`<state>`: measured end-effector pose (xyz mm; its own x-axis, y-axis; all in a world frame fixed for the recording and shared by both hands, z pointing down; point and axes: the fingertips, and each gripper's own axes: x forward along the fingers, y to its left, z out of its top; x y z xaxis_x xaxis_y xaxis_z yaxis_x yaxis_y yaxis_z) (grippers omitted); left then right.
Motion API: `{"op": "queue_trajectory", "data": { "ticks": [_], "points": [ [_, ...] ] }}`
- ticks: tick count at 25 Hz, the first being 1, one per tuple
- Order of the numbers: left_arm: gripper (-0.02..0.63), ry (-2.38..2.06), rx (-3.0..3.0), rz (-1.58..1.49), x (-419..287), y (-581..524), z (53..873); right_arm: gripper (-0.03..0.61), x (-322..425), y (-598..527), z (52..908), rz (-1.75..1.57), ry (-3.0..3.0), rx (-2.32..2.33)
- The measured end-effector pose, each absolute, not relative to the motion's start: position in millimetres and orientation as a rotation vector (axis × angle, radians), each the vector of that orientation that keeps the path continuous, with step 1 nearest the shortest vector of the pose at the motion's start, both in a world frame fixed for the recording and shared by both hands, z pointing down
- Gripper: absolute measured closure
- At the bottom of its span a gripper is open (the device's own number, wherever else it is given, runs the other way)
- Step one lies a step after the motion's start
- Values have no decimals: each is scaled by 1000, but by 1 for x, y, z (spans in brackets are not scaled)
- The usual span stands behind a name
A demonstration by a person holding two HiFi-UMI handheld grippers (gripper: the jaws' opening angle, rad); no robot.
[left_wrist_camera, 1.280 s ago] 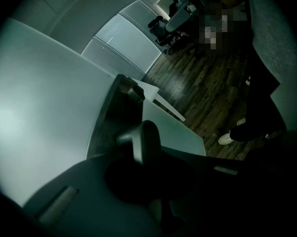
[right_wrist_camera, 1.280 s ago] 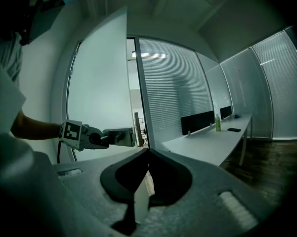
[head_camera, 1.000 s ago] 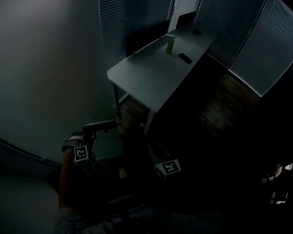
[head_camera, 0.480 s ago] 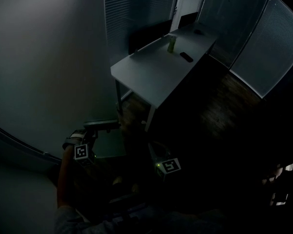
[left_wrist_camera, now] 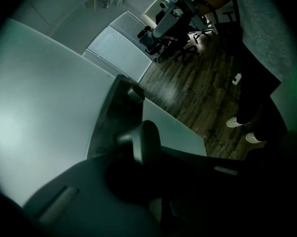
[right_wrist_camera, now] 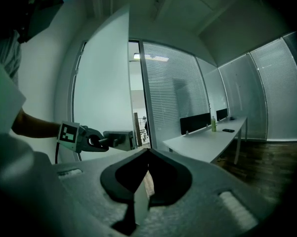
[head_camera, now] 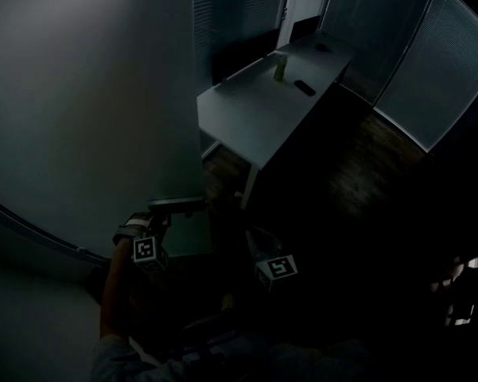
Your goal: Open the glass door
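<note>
**Glass door, handle and both grippers.** The frosted glass door [head_camera: 87, 94] fills the left of the head view. In the right gripper view it stands swung off its frame, with a lit gap between its free edge and the partition of blinds [right_wrist_camera: 170, 90]. The door handle [head_camera: 177, 204], a dark lever on a dark plate, sits at the door's free edge, low in the head view. My left gripper [right_wrist_camera: 104, 140] has its jaws closed on this lever. The left gripper view shows the lever coming straight out from between them, with the pale door surface to its left. The forearm [head_camera: 111, 301] behind that gripper reaches in from the bottom of the head view, and the marker cube [head_camera: 145, 251] faces up.

My right gripper [head_camera: 258, 249] hangs just beside the left one, clear of the door and touching nothing. In its own view the jaws are together with nothing between them, and they point toward the handle and the room.

Past the door's edge stands a long white counter [head_camera: 262, 110]. It carries a green bottle [head_camera: 279, 70] and, near it, a flat dark object [head_camera: 305, 87] too small to identify. A dark screen panel [right_wrist_camera: 195, 122] stands along the counter's far side. Dark wood floor [head_camera: 358, 173] lies to the right, bounded by more blinded panels [head_camera: 453, 70].
</note>
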<state>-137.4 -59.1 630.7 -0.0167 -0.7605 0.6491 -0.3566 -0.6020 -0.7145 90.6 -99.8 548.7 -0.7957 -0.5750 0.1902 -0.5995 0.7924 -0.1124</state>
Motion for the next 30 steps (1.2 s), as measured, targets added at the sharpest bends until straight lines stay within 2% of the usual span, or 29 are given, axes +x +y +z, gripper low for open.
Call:
{"op": "queue_trajectory", "data": {
  "ticks": [30],
  "points": [
    [614,1074,-1913,-1598,-117,-13,633,577,125,-19,554,288,-2715,1238]
  ]
}}
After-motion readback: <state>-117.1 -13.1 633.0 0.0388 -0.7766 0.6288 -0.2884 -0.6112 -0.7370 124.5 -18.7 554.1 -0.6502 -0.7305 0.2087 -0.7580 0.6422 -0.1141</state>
